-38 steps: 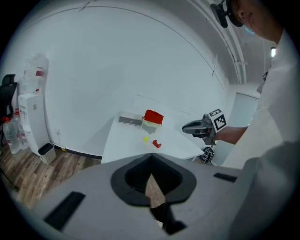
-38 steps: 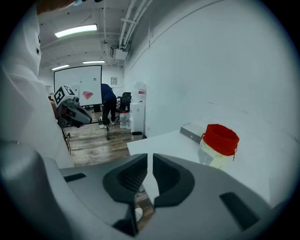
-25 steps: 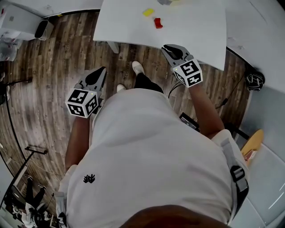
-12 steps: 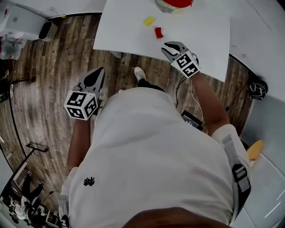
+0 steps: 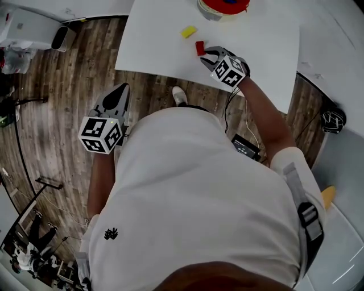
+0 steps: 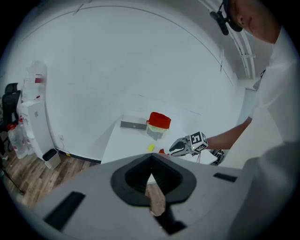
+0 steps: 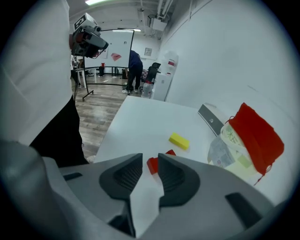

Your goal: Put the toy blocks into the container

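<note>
Right tool (image 5: pixel 206 54) hangs tilted down over the near part of the white surface (image 5: pixel 261 40). Its jaws stand a narrow gap apart and have just been opening, with nothing pressed between them. That small spread looks chosen for the red block (image 5: pixel 199 48), which lies just past the tips and in line with the gap in the right gripper view. Whether the tips touch it I cannot tell. The yellow block (image 5: pixel 189 32) lies a little farther and to the left, apart from the red one. The container (image 5: pixel 223 5), red on top, stands at the far edge beyond both blocks, so the carry should be short. Left tool (image 5: pixel 121 91) hangs off the surface at the near left over the wooden floor (image 5: pixel 57 113), jaws together and empty, probably kept out of the way.
</note>
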Demonstrator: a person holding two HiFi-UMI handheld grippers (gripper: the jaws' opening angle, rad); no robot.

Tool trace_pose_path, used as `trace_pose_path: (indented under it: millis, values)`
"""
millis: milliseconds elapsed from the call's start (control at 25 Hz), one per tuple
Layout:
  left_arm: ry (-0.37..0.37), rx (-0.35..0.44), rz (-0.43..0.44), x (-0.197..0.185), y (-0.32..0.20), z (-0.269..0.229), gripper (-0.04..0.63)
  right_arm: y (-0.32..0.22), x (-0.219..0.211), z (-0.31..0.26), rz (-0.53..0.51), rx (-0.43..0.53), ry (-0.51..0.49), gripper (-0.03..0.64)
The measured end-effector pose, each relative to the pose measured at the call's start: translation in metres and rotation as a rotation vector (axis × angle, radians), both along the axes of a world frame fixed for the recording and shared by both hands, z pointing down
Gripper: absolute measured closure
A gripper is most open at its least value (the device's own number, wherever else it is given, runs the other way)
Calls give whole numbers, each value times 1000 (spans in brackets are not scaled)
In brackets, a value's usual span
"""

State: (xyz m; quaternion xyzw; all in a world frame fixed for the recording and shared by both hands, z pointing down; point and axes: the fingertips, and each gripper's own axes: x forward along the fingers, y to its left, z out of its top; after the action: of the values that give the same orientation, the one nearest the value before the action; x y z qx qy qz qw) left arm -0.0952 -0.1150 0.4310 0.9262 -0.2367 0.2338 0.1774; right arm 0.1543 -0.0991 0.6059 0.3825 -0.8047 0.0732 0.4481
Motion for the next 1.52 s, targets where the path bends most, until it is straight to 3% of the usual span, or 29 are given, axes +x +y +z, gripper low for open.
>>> trace_pose_path:
  millis: [440, 760, 1160, 1520]
  values:
    - [-24, -13, -67, 18, -14, 5, 589, -9, 3, 37, -172, -55, 79, 519]
    - [-26, 2, -61, 39, -21, 2, 589, -10, 0, 36, -242, -55, 75, 555]
    - [-22, 14, -25, 67, -23, -1, 589, -6, 3, 13, -236, -20, 36, 563]
    - [-13, 4, -17, 74, -17, 5, 589, -5, 16, -65, -216, 54, -5, 563]
